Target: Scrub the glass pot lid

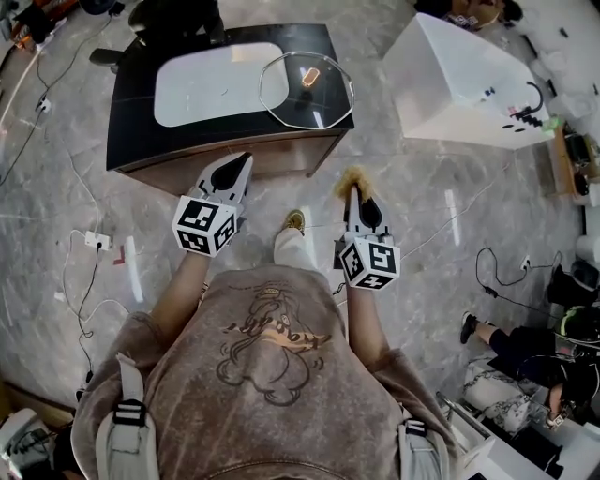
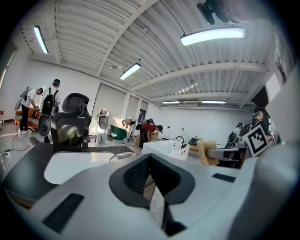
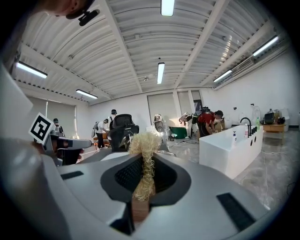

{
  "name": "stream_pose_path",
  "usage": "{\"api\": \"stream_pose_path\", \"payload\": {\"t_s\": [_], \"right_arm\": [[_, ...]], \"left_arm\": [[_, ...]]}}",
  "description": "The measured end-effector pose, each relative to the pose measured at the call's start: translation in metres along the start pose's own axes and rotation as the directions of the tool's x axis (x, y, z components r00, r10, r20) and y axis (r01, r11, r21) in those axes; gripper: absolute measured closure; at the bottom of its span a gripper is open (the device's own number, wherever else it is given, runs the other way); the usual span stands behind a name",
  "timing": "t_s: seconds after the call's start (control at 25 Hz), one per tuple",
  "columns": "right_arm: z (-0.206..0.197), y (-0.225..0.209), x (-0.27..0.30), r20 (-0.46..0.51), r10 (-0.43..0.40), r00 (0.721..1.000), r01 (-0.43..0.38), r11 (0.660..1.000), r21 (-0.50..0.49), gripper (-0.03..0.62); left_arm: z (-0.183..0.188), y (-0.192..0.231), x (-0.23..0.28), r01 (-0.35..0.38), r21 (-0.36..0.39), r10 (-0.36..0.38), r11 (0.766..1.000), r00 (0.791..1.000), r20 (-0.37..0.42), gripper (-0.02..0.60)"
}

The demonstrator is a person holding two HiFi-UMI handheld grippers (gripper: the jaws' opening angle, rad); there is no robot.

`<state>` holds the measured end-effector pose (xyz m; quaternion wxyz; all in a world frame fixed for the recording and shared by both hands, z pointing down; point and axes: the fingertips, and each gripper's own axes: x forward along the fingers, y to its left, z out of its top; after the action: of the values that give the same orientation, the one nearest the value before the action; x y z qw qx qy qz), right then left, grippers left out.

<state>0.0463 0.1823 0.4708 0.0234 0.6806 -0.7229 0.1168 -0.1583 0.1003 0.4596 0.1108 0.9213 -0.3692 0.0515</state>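
The glass pot lid (image 1: 307, 89) lies on the right part of a dark table (image 1: 131, 112), partly over a white mat (image 1: 206, 84), its knob up. Both grippers hang in front of the table's near edge, short of the lid. My left gripper (image 1: 246, 161) is shut with nothing between its fingers, as the left gripper view (image 2: 149, 158) also shows. My right gripper (image 1: 353, 194) is shut on a scrub brush (image 1: 354, 178) with straw-coloured bristles and a wooden handle; the bristles (image 3: 145, 145) stick out past the jaws. The lid's rim (image 2: 123, 157) shows just over the left jaws.
A white tub unit (image 1: 469, 80) stands to the right of the table. An office chair (image 1: 173, 19) sits behind the table. Cables and a power strip (image 1: 97, 241) lie on the floor at left. A person (image 1: 525, 347) crouches at lower right.
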Motion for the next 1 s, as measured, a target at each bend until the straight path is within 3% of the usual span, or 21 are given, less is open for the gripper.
{"api": "stream_pose_path", "payload": {"t_s": [0.16,0.52,0.84,1.0], "right_arm": [[0.017,-0.026,0.040,-0.013,0.035,0.999,-0.035,0.999,0.002,0.546],[0.046,-0.082,0.122,-0.040,0.140,0.989,-0.141,0.990,-0.003,0.546],[0.056,-0.118,0.170,-0.056,0.184,0.981,-0.183,0.983,0.026,0.546],[0.055,-0.115,0.193,-0.064,0.199,0.978,-0.197,0.980,0.038,0.546]], "left_arm": [[0.017,0.005,0.045,0.011,-0.066,-0.009,0.998,0.999,0.037,0.565],[0.038,0.015,0.140,-0.078,-0.036,0.079,0.996,0.997,0.015,0.565],[0.050,0.028,0.181,-0.165,-0.035,0.165,0.986,0.986,0.004,0.565],[0.049,0.043,0.190,-0.176,-0.056,0.175,0.983,0.984,-0.023,0.565]]}}
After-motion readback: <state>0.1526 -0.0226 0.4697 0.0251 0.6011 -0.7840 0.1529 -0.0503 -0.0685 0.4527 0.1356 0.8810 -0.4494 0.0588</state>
